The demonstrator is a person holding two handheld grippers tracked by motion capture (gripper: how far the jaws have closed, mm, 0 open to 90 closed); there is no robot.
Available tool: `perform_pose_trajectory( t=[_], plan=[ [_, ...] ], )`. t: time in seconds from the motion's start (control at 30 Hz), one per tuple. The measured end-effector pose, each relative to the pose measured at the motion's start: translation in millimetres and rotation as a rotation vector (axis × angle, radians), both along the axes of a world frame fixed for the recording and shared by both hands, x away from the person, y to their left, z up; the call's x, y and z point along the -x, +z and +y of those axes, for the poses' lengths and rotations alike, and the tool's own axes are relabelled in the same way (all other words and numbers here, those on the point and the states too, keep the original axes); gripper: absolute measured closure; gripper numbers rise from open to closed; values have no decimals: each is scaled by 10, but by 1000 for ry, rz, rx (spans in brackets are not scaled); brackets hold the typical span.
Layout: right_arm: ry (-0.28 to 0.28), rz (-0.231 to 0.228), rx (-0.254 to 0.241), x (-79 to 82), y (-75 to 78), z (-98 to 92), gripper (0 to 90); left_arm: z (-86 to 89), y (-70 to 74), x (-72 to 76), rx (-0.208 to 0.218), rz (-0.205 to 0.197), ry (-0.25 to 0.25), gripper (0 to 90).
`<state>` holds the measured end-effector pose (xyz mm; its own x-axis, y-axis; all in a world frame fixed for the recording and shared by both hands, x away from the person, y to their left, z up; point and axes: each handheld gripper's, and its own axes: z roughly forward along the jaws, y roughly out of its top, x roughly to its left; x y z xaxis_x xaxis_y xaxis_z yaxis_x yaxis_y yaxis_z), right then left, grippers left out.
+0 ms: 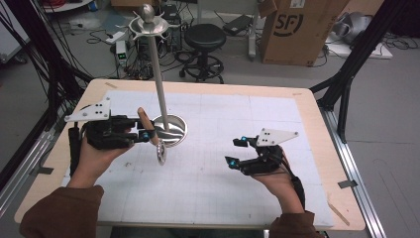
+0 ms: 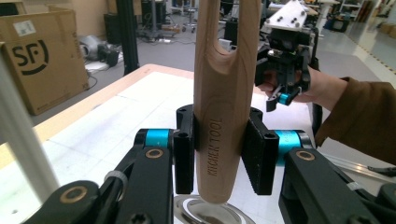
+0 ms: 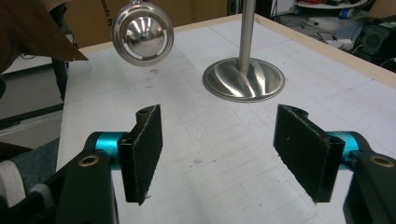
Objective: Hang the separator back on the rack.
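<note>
Left hand-held gripper (image 2: 223, 151): pinching the wooden handle (image 2: 224, 107) of a metal ladle (image 3: 142, 33), beside the steel stand (image 1: 159, 74);
Right hand-held gripper (image 3: 218, 149): spread, nothing between, above the table (image 1: 223, 178)

A white gridded mat (image 1: 213, 173) covers the wooden surface (image 1: 317, 129). Beyond its far edge, a black round stool (image 1: 204, 37) stands on the grey floor, with a large cardboard box (image 1: 297, 29) to its right. A white power strip (image 1: 121, 49) lies among tangled cables at the far left, and black frame legs (image 1: 351, 69) rise beside the right edge.
</note>
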<state>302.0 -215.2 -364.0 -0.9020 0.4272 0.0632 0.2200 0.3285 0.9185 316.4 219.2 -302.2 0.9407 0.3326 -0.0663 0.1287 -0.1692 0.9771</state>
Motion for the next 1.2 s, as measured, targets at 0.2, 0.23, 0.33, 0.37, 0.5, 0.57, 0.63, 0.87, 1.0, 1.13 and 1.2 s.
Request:
perform_pose_trajectory(
  t=[0.2,0.23,0.33,0.37,0.5,0.57,0.63,0.87,1.0,1.13,1.2],
  plan=[
    [5,8,3,-11,-8,2,318,100,119,-60,1,12,21,682],
    [7,7,6,-10,-9,4,318,115,141,-68,-2,12,25,682],
    [11,8,9,-8,-13,11,318,143,216,-85,-14,5,35,682],
    [11,6,11,-8,-14,12,317,149,243,-90,-17,6,36,682],
    [11,10,11,-12,-18,12,316,165,368,-110,-41,-7,47,682],
    [9,9,9,-14,-17,8,316,178,432,-127,-47,-10,56,682],
    [9,10,9,-15,-16,2,316,197,494,-148,-57,-14,65,682],
    [8,10,4,-18,-12,-9,316,301,675,-216,-59,-17,98,682],
    [6,10,0,-18,-9,-18,315,332,757,-238,-65,-23,115,682],
    [4,8,-3,-19,-7,-24,315,333,823,-268,-72,-24,126,682],
    [4,8,-4,-19,-6,-25,316,325,855,-284,-79,-28,127,682]
  ],
)
